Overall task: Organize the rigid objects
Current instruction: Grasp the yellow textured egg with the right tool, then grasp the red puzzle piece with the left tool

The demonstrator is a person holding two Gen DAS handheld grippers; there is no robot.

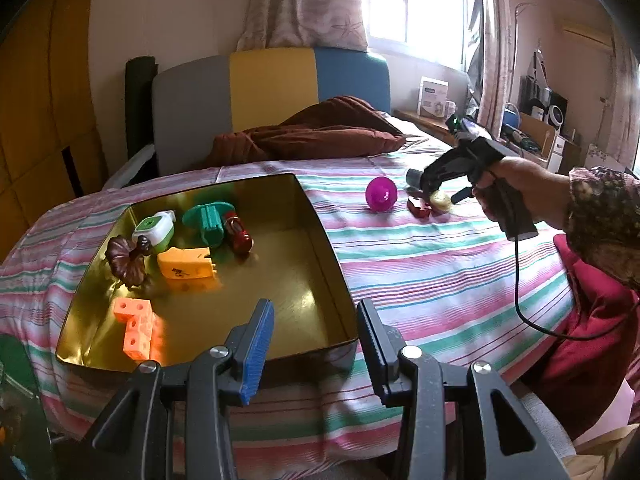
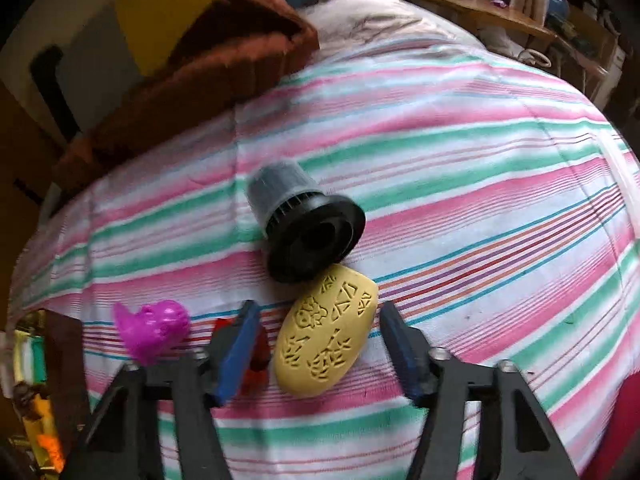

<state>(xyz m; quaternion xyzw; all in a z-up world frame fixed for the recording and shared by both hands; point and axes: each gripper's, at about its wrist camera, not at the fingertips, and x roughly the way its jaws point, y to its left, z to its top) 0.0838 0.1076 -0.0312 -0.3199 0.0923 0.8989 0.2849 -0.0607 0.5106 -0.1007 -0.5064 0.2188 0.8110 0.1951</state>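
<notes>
A gold metal tin [image 1: 320,236] lies on the striped bed and holds several toys: an orange block [image 1: 136,330], an orange wedge [image 1: 185,264], a brown figure [image 1: 126,260], a green-white piece [image 1: 154,229], a teal piece [image 1: 210,220] and a red bottle [image 1: 239,233]. My left gripper [image 1: 316,344] is open and empty over the tin's near right corner. My right gripper [image 2: 320,344] is open, its fingers on either side of a yellow oval piece [image 2: 328,344]. A black funnel-shaped cap [image 2: 308,228], a red piece [image 2: 260,360] and a magenta toy [image 2: 154,328] lie beside it.
A brown blanket [image 1: 316,132] lies at the bed's head against a grey, yellow and blue headboard [image 1: 272,84]. A wooden shelf with a box [image 1: 432,98] stands at the right. Red cloth [image 1: 592,320] lies at the bed's right edge.
</notes>
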